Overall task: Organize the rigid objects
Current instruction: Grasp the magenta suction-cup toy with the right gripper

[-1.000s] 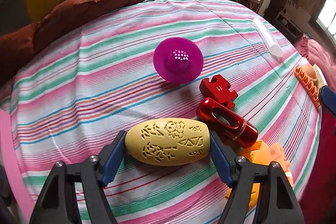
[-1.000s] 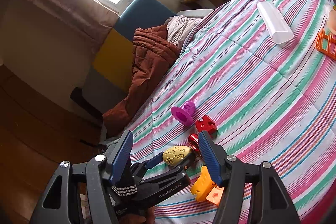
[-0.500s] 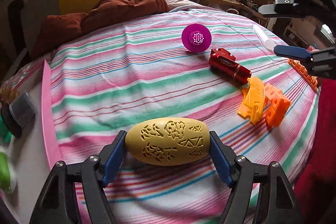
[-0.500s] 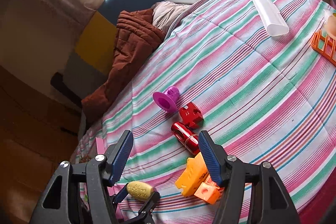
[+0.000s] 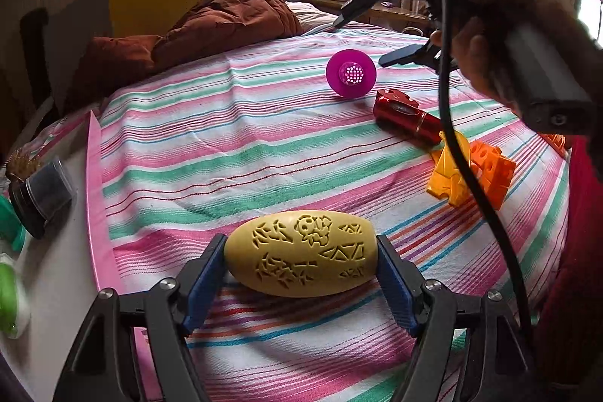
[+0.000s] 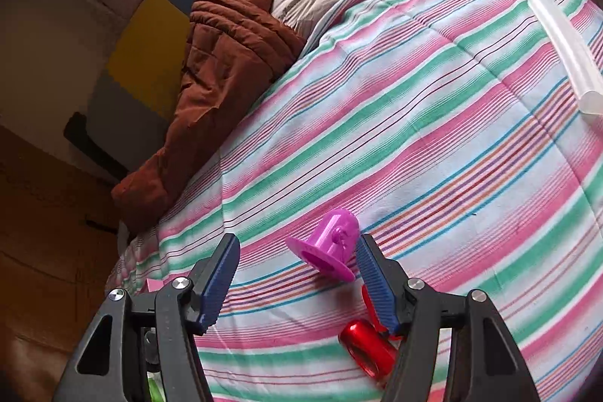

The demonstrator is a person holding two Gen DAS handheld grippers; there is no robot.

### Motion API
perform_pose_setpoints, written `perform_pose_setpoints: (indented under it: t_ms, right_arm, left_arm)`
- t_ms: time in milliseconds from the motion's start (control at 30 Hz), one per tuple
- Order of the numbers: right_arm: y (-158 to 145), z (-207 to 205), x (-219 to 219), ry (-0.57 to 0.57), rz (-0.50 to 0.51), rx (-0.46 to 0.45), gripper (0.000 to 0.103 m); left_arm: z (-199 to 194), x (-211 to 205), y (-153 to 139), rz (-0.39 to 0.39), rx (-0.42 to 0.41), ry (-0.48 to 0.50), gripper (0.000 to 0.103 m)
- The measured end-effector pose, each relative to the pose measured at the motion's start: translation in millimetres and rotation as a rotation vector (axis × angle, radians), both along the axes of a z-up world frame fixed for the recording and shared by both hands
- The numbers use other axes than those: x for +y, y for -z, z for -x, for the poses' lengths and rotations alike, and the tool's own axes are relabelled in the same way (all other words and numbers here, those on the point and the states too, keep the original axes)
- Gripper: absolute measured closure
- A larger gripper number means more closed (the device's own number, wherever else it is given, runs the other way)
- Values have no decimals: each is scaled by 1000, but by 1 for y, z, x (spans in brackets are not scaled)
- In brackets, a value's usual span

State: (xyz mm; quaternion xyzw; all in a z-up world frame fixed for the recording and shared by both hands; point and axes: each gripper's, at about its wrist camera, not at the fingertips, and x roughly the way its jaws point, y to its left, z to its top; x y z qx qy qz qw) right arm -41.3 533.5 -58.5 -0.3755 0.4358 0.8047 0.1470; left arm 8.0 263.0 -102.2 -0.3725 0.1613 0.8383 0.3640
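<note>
My left gripper (image 5: pixel 300 260) is shut on a yellow carved egg-shaped block (image 5: pixel 300 259), held over the near edge of the striped bedspread (image 5: pixel 226 145). My right gripper (image 6: pixel 297 270) is open and hovers over a magenta funnel-shaped piece (image 6: pixel 331 251), which lies between its fingers close to the right one. That gripper also shows in the left wrist view (image 5: pixel 361 29), above the magenta piece (image 5: pixel 351 78). A red metal cylinder (image 5: pixel 405 119) and a red puzzle piece (image 5: pixel 395 97) lie beside it. Orange and yellow blocks (image 5: pixel 471 174) lie to the right.
A brown quilt (image 5: pixel 211 21) is heaped at the bed's far side. A white tube (image 6: pixel 565 55) lies far right on the bedspread. A white surface at the left holds a dark jar (image 5: pixel 41 194) and green items (image 5: pixel 9 292). A pink strip (image 5: pixel 96 183) edges the bed.
My left gripper has pulled back toward the bed's near left edge with the yellow block. My right gripper has come down and forward over the magenta piece.
</note>
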Motion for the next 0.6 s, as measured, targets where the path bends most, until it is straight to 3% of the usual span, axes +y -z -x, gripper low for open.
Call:
perform_pose_setpoints:
  t_ms: [133, 300, 467, 533, 600]
  right_arm:
    - [24, 11, 3, 11, 20, -44, 37]
    - [26, 19, 7, 3, 23, -27, 33]
    - [35, 34, -3, -66, 7, -94, 31]
    - [32, 40, -13, -130, -79, -121, 48]
    - [34, 44, -21, -169, -103, -134, 50]
  left_arm:
    - [0, 1, 1, -5, 2, -1, 27]
    - [0, 2, 1, -13, -1, -6, 27]
    - [-2, 4, 2, -11, 4, -8, 27]
    - [-2, 3, 2, -12, 5, -9, 27]
    - [-2, 3, 2, -13, 6, -9, 27]
